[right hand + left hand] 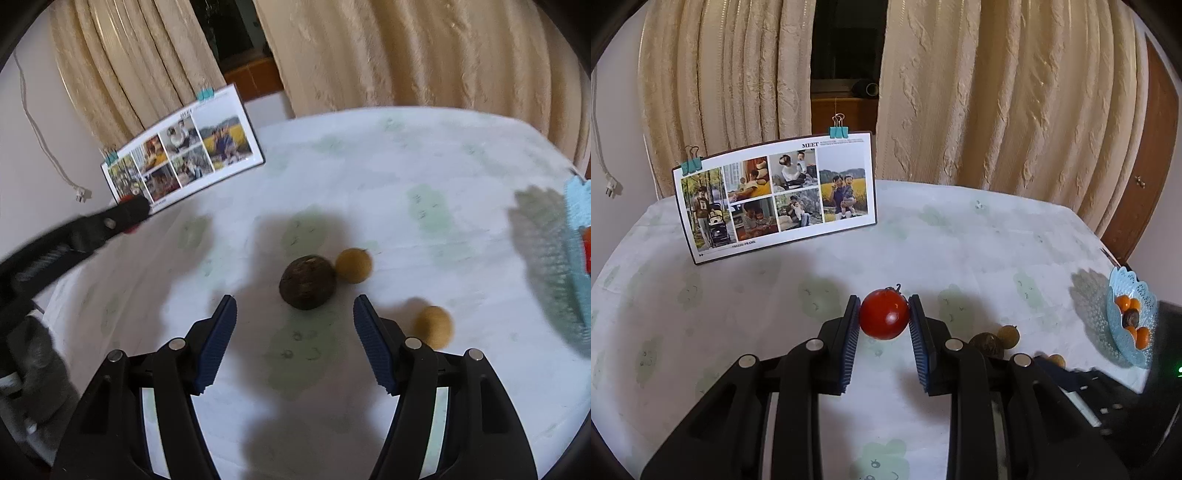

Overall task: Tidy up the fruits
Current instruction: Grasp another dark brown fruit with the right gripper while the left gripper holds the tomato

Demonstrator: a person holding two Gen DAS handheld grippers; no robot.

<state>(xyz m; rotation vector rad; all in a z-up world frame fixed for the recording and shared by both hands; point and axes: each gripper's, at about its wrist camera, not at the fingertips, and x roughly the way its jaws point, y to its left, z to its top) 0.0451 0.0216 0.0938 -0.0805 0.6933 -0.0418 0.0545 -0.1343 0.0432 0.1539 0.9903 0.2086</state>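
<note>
My left gripper is shut on a red tomato and holds it above the table. A dark brown round fruit lies on the cloth just ahead of my right gripper, which is open and empty. Two small tan fruits lie beside it, one behind and one to the right. A light blue lacy basket at the right edge holds orange fruits and a dark one. The basket's rim shows blurred in the right wrist view.
A photo collage board with teal clips stands at the back left of the table. Beige curtains hang behind. The left gripper's arm crosses the left side of the right wrist view.
</note>
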